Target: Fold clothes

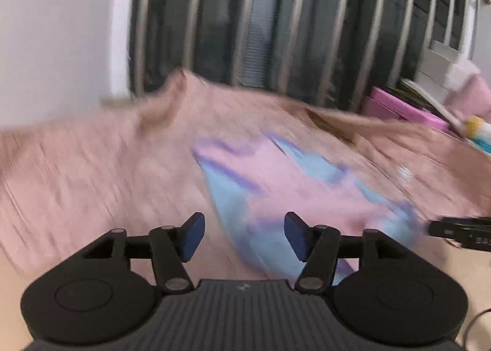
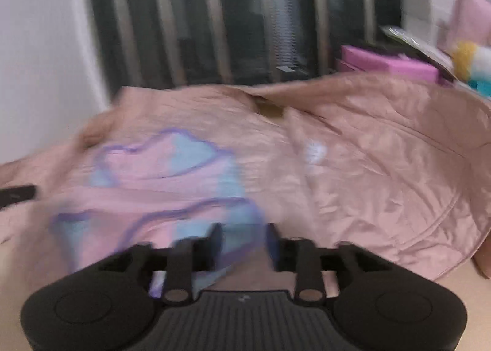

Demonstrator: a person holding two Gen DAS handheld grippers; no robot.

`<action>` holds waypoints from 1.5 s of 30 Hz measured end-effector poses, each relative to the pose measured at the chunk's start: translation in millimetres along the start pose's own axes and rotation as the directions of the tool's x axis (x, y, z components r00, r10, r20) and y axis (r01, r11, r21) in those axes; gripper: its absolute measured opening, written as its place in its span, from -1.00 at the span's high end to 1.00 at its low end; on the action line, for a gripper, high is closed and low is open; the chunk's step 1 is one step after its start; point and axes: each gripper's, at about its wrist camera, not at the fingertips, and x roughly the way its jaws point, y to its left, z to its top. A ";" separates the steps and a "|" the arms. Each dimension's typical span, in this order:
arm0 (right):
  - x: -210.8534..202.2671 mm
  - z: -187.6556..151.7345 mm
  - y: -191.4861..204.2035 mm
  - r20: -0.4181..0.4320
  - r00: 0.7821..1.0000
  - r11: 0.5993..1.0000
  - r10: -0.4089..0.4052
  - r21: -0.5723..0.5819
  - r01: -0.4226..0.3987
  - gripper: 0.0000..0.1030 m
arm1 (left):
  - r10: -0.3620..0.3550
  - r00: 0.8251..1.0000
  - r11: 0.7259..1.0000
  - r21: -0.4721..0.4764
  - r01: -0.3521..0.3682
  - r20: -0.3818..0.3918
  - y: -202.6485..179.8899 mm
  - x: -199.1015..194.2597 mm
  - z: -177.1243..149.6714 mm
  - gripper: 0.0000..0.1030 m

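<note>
Left gripper [image 1: 244, 235]: blue-padded jaws spread wide, nothing between them, hovering above the near edge of the cloth. Directly ahead of it lies the pink garment with light-blue and purple printed patches [image 1: 276, 185], spread loosely on a wrinkled dusty-pink bedsheet [image 1: 92, 166]. In the left wrist view the garment's long axis runs diagonally, from far-left down to near-right, and its near-right end heads toward the right gripper, whose black tip shows at the frame's right edge.

Right gripper [image 2: 244, 243]: jaws apart, with the garment's [image 2: 165, 179] near blue-purple edge lying in the gap or just under it. Motion blur hides whether the pads touch fabric; no pinch is visible, so it reads as open. From this side the garment sits ahead and to the left.

Judgement: the right gripper is the nearer one to a graspable edge; the left has to reach forward and slightly right for its end. Both views are heavily blurred, so both tools look to be mid-swing.

Beyond the bed: a dark window with vertical metal bars [image 1: 276, 13], a bright pink box [image 2: 386, 64] at far right.
</note>
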 end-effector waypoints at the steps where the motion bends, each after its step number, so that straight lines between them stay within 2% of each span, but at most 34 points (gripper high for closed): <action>1: -5.7 -4.0 6.0 -0.009 0.999 0.999 0.050 -0.006 -0.050 0.05 | -0.005 1.000 1.000 0.020 0.005 -0.027 -8.2 4.4 -6.4 -0.11; 3: -8.1 -8.7 22.3 -0.031 0.989 0.989 0.144 -0.020 -0.144 0.06 | -0.012 0.997 0.998 0.060 0.017 -0.082 -24.9 13.7 -19.3 -0.01; 5: -3.6 -13.8 44.0 -0.065 0.971 0.971 0.230 -0.057 -0.234 0.06 | -0.016 0.990 0.995 0.099 0.030 -0.138 -41.7 23.0 -32.1 0.27; 7: 3.7 -21.1 66.5 -0.118 0.958 0.954 0.262 -0.120 -0.276 0.11 | -0.035 0.989 0.996 0.070 0.046 -0.140 -44.9 21.1 -37.9 0.34; 9: 8.9 -32.1 84.4 -0.156 0.962 0.946 0.225 -0.201 -0.254 0.17 | -0.056 0.992 0.997 0.049 0.062 -0.117 -41.8 16.6 -40.1 0.46; 10: 10.5 -37.3 89.1 -0.165 0.964 0.943 0.208 -0.229 -0.242 0.55 | -0.043 0.993 0.998 0.043 0.048 -0.110 -40.4 15.9 -40.8 0.57; 11: 12.5 -41.2 89.7 -0.178 0.964 0.943 0.196 -0.236 -0.235 0.87 | -0.029 0.995 0.999 0.043 0.033 -0.092 -38.8 12.1 -40.6 0.58; 12: 9.8 -41.4 85.6 -0.169 0.965 0.949 0.199 -0.211 -0.233 0.94 | -0.014 0.997 0.999 0.043 0.017 -0.075 -37.2 8.3 -40.4 0.58; 14: -1.2 -38.2 73.3 -0.120 0.968 0.963 0.220 -0.133 -0.235 0.94 | -0.053 0.999 0.994 0.099 0.053 -0.002 -43.2 -8.6 -43.8 0.53; 15: -8.7 -33.8 64.2 -0.084 0.970 0.968 0.230 -0.087 -0.237 0.94 | -0.084 0.996 0.987 0.139 0.078 0.037 -48.2 -17.2 -45.8 0.44; 16: -17.2 -27.5 53.1 -0.045 0.969 0.969 0.243 -0.034 -0.245 0.94 | -0.117 0.991 0.976 0.192 0.104 0.058 -58.4 -21.6 -49.2 0.18; 17: -25.7 -20.9 41.6 -0.007 0.967 0.967 0.256 0.019 -0.256 0.94 | -0.150 0.986 0.961 0.245 0.128 0.076 -68.6 -25.9 -52.8 0.02; 19: -33.2 -9.1 21.5 0.039 0.953 0.947 0.302 0.105 -0.304 0.94 | -0.169 0.983 0.925 0.355 0.135 0.066 -91.5 -21.3 -60.7 0.02; 21: -39.3 -1.5 8.8 0.062 0.944 0.933 0.324 0.143 -0.330 0.94 | -0.140 0.989 0.888 0.449 0.101 0.053 -110.3 -7.4 -68.2 0.03; 22: -41.3 0.6 5.1 0.063 0.941 0.930 0.332 0.147 -0.338 0.94 | -0.127 0.991 0.883 0.459 0.093 0.043 -113.3 1.3 -69.1 0.08; 23: -42.3 2.4 1.7 0.061 0.937 0.925 0.344 0.149 -0.349 0.94 | -0.114 0.993 0.879 0.469 0.086 0.032 -116.2 10.1 -69.9 0.28; 24: -42.3 3.1 -1.5 0.057 0.932 0.919 0.358 0.154 -0.362 0.94 | -0.137 0.991 0.881 0.458 0.119 0.008 -114.3 16.6 -68.9 0.36; 26: -40.3 2.4 -6.2 0.052 0.931 0.917 0.360 0.162 -0.364 0.94 | -0.187 0.982 0.880 0.438 0.183 -0.034 -109.9 24.5 -66.8 0.80; 28: -35.9 1.8 -10.7 0.049 0.931 0.915 0.362 0.173 -0.365 0.94 | -0.237 0.969 0.874 0.421 0.242 -0.066 -105.1 27.4 -64.9 1.00; 30: -27.9 2.5 -16.6 0.056 0.913 0.891 0.404 0.201 -0.407 0.94 | -0.218 0.975 0.897 0.385 0.215 -0.036 -96.7 24.6 -57.3 1.00; 33: -17.2 5.0 -25.9 0.098 0.879 0.846 0.467 0.240 -0.477 0.94 | -0.135 0.989 0.952 0.286 0.113 0.061 -69.5 18.8 -34.0 1.00; 34: -13.4 6.3 -25.7 0.082 0.899 0.871 0.430 0.224 -0.437 0.93 | -0.115 0.990 0.957 0.275 0.088 0.085 -61.4 14.8 -28.6 1.00; 35: -9.3 8.0 -23.6 0.052 0.931 0.912 0.360 0.191 -0.363 0.92 | -0.111 0.989 0.953 0.293 0.079 0.094 -58.0 11.7 -26.7 0.99; 36: -5.2 9.6 -21.6 0.025 0.958 0.945 0.287 0.155 -0.287 0.80 | -0.107 0.989 0.948 0.310 0.071 0.101 -54.7 8.6 -24.8 0.92; 37: -5.6 7.5 -17.6 0.011 0.973 0.967 0.230 0.110 -0.230 0.68 | -0.117 0.988 0.936 0.344 0.077 0.097 -60.4 4.9 -29.3 0.85; 38: -8.2 3.3 -12.6 0.005 0.983 0.981 0.184 0.060 -0.184 0.41 | -0.126 0.988 0.922 0.378 0.083 0.092 -66.3 1.3 -34.0 0.75; 39: -10.9 -0.8 -7.6 0.002 0.991 0.991 0.137 0.009 -0.137 0.36 | -0.135 0.987 0.907 0.411 0.088 0.087 -72.2 -2.4 -38.6 0.65; 41: -16.2 -9.0 2.3 0.003 0.999 0.995 0.041 -0.092 -0.041 0.36 | -0.192 0.980 0.869 0.474 0.143 0.056 -89.0 -6.9 -55.0 0.35; 43: -28.5 -19.1 4.8 -0.023 0.991 0.982 0.131 -0.136 -0.133 0.37 | -0.229 0.973 0.834 0.520 0.184 0.022 -105.1 -8.0 -70.6 0.34; 44: -31.2 -24.0 6.1 -0.053 0.988 0.979 0.146 -0.136 -0.152 0.37 | -0.242 0.970 0.821 0.536 0.196 0.015 -111.8 -5.9 -76.3 0.34; 45: -31.5 -27.9 7.1 -0.068 0.990 0.981 0.121 -0.142 -0.129 0.37 | -0.254 0.967 0.808 0.552 0.207 0.009 -118.4 -3.8 -82.0 0.34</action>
